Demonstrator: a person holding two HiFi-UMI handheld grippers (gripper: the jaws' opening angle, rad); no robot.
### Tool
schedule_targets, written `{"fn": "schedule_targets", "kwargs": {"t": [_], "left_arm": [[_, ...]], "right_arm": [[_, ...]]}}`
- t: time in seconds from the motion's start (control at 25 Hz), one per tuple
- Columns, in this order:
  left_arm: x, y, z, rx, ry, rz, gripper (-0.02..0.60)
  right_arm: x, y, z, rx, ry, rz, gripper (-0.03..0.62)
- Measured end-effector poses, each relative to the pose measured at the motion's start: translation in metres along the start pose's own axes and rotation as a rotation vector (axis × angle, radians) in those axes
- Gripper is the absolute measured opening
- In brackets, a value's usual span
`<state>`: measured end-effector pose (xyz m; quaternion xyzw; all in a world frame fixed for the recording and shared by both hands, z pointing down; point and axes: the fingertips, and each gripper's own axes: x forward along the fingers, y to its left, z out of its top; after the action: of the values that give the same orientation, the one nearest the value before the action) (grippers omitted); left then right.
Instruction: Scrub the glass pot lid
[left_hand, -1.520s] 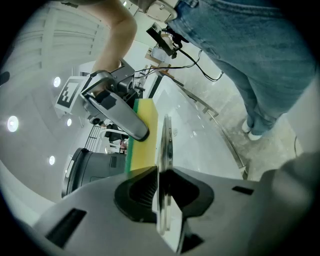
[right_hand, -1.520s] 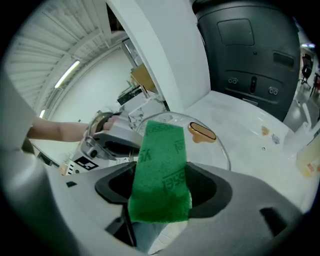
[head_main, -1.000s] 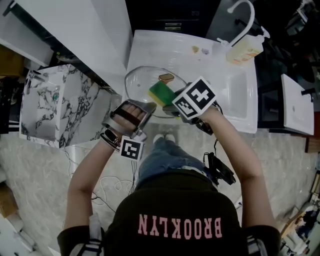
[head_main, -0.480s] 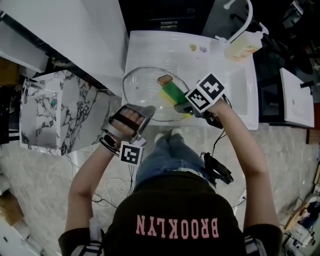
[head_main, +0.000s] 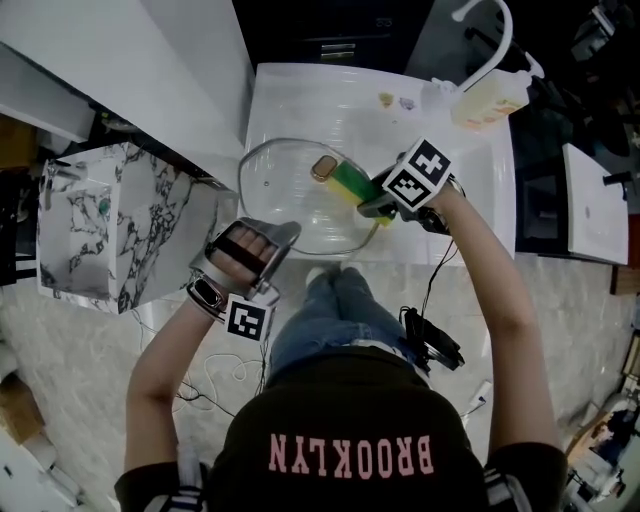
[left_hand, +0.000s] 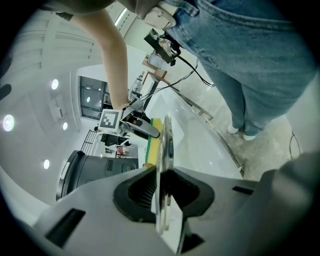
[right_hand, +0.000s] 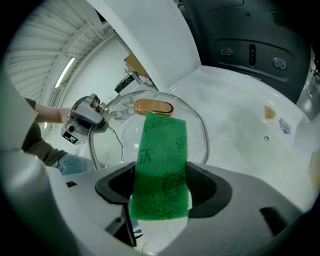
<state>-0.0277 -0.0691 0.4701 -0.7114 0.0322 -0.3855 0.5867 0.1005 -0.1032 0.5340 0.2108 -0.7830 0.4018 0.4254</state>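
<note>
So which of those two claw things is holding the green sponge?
The right gripper: its jaws are shut on the green sponge, which lies against the glass lid. The left gripper only clamps the lid's rim.

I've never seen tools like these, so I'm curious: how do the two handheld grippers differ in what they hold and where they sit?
The left gripper pinches the thin rim of the clear round glass pot lid, while the right gripper clamps a soft green-and-yellow sponge. The left gripper sits at the lid's near edge; the right reaches over the glass, its sponge pointing at the bronze knob. Both are shut on something.
</note>
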Motion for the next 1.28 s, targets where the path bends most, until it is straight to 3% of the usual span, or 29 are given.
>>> {"fn": "schedule_targets", "kwargs": {"t": [0.24,0.56,0.8,0.96,1.08,1.16,1.28], "left_arm": [[0.0,0.001,0.0,0.001,0.007,-0.017,0.058],[0.001,0.003,0.0,0.005,0.02,-0.036,0.062],[0.001,0.002,0.0,0.009,0.031,-0.044,0.063],[0.001,0.002,0.0,0.009,0.034,-0.044,0.064],[0.001,0.003,0.0,0.01,0.03,-0.047,0.064],[0.001,0.004,-0.001,0.01,0.031,-0.046,0.064],[0.001,0.004,-0.001,0.008,0.035,-0.037,0.064]], "right_arm": [[0.006,-0.029,0.003,0.003,0.001,0.046,0.301],[0.023,-0.057,0.03,-0.08,0.044,0.087,0.301],[0.035,-0.09,0.035,-0.046,0.084,0.03,0.299],[0.02,-0.093,0.045,-0.005,-0.012,0.023,0.299],[-0.018,-0.061,0.071,-0.04,-0.172,0.063,0.299],[-0.048,-0.023,0.092,-0.124,-0.276,0.084,0.299],[-0.076,0.039,0.108,-0.342,-0.345,0.077,0.299]]}}
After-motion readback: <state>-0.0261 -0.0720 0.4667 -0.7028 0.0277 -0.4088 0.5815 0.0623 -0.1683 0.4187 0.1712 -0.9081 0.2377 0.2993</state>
